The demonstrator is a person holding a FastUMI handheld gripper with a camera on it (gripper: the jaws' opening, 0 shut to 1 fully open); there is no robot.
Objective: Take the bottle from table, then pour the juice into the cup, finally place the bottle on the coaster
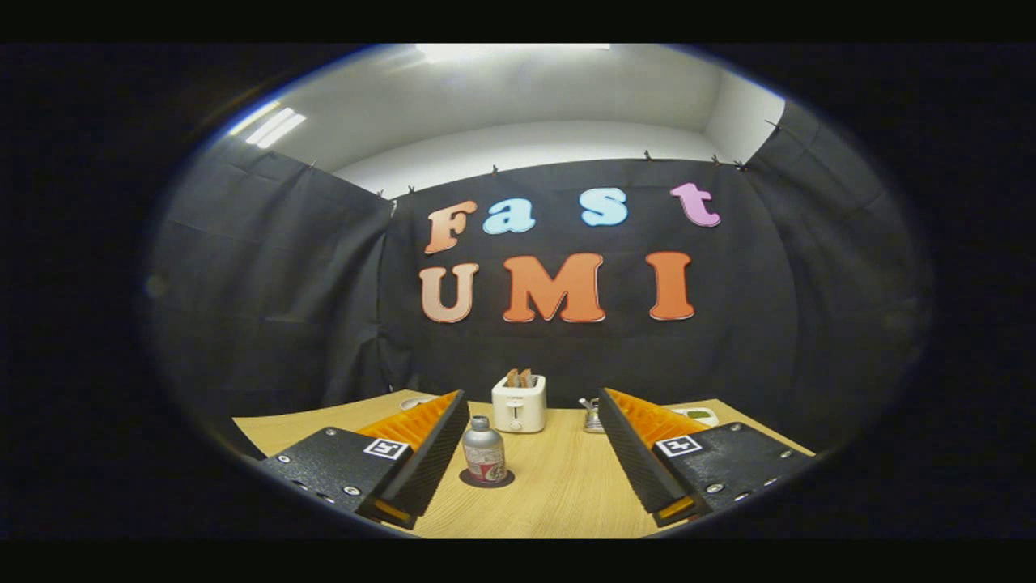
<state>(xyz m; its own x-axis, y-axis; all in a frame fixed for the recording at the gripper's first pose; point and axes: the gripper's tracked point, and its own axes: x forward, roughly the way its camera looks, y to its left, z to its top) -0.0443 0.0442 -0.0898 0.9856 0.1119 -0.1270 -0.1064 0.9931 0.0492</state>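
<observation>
A small silvery bottle with a red and white label and a grey cap stands upright on a dark round coaster on the wooden table. It is between the fingers, close beside the left finger and not touching it as far as I can tell. My gripper is open, its fingers spread wide with nothing held. A small shiny cup-like vessel sits further back, partly hidden by the right finger.
A white toaster with two slices in it stands beyond the fingers at the back of the table. A white dish peeks out behind the left finger, and a pale flat object behind the right one.
</observation>
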